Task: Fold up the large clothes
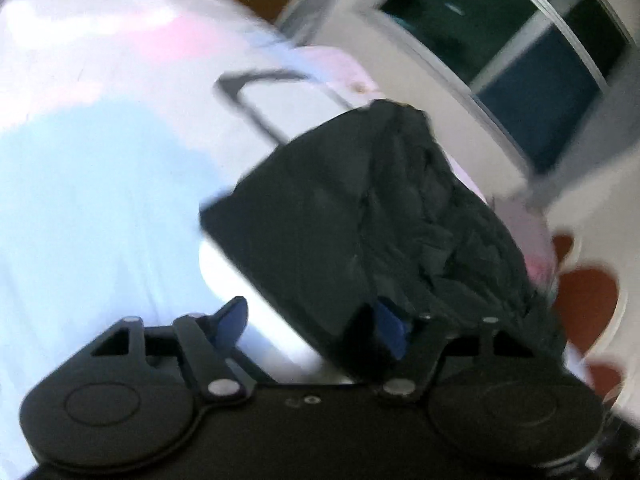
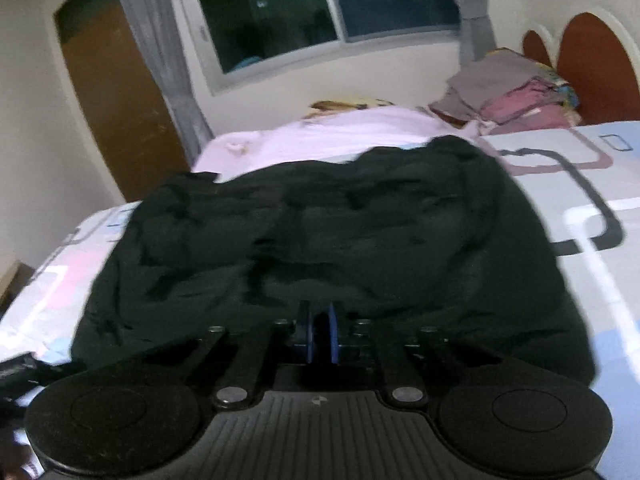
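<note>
You have a black garment spread rumpled across the patterned bed. From the left wrist view, its near part looks folded into a thick, creased bundle.

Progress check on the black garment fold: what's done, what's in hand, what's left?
Done: the black garment lies spread on the bed, apparently folded over at least once.
In hand: the left tongs stand open, garment edge draped on one finger, unpinched. The right tongs look nearly shut; whether cloth is pinched, I cannot tell.
Left: the cloth is still wrinkled and broad, so probably more folds, then maybe the pile of clothes.
</note>
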Motion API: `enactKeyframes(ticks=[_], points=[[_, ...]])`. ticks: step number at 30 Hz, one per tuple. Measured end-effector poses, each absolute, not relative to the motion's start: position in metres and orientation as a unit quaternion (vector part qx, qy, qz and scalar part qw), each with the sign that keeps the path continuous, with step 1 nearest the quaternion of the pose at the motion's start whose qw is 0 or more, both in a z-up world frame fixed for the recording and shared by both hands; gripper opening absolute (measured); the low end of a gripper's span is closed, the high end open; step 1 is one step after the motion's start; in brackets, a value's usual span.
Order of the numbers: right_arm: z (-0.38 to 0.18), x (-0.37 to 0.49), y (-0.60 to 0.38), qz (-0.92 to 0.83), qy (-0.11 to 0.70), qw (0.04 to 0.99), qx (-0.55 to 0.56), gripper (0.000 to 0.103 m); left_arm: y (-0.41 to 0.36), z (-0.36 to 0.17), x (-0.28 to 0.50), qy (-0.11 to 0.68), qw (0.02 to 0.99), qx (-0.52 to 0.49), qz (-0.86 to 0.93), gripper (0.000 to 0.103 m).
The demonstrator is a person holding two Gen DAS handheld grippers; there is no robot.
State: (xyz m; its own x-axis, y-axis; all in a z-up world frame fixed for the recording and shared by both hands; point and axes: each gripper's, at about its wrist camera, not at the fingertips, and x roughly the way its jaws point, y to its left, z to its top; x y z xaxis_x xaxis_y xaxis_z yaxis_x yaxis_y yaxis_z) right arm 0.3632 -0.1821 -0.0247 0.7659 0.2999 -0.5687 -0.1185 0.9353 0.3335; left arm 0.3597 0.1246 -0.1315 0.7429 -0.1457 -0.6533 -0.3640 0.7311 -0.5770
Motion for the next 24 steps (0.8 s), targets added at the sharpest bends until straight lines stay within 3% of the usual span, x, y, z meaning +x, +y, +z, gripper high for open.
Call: enactKeyframes(ticks=[2,6,17,22,24], points=[[-0.028,0.37,-0.174,0.125,0.327,0.926,0.143,0.001,0.125,-0.145,0.371,0.346,0.842,-0.409,0.06,0.064],[-0.037,0.395,-0.171,0.125,0.332,0.922,0.155,0.0,0.125,-0.16,0.396,0.321,0.814,-0.478,0.076,0.066],[-0.041,0.443,-0.163,0.109,0.356,0.914,0.161,0.0,0.125,-0.165,0.426,0.335,0.84,-0.424,0.051,0.066],[-0.048,0.432,-0.159,0.095,0.351,0.915,0.176,0.0,0.118,-0.165,0.418,0.312,0.859,-0.404,0.043,0.046],[-0.048,0.426,-0.159,0.096,0.347,0.915,0.184,0.0,0.121,-0.164,0.415,0.308,0.862,-0.4,0.033,0.045]])
